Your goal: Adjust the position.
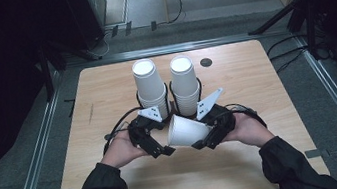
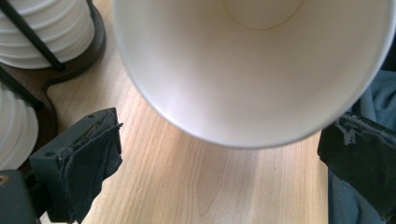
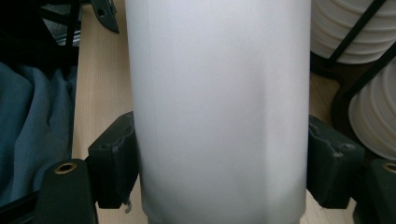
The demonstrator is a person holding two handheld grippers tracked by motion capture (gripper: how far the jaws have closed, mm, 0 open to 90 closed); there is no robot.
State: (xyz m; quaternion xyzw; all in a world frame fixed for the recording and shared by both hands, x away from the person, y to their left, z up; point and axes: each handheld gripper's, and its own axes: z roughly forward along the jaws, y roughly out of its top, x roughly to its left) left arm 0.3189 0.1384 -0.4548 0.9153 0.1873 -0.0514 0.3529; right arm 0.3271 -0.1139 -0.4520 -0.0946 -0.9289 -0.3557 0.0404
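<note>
Above the middle of the light wooden bench (image 1: 105, 89), toward its near edge, the right tongs (image 1: 203, 143) clench a white paper cup (image 1: 187, 130) lying sideways while the released left tongs (image 1: 161, 151) flank its mouth, so the next move probably calls for carrying it to the stacked white cups (image 1: 149, 85).

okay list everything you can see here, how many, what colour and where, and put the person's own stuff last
Loose white paper cup: one, white, lying sideways above the table between the two grippers, mouth toward the left one.
Stacks of white paper cups: two, white, upside down in holders, mid-table behind the grippers.
Black wire cup holders: two, black, around the stacks.
Light wooden table: one, pale wood.
Small round dark disc: one, far right of table.
Left gripper: one, black, fingers open, clear of the cup's rim.
Right gripper: one, black, fingers pressing the cup's sides.
Dark sleeves: two, bottom edge.
</note>
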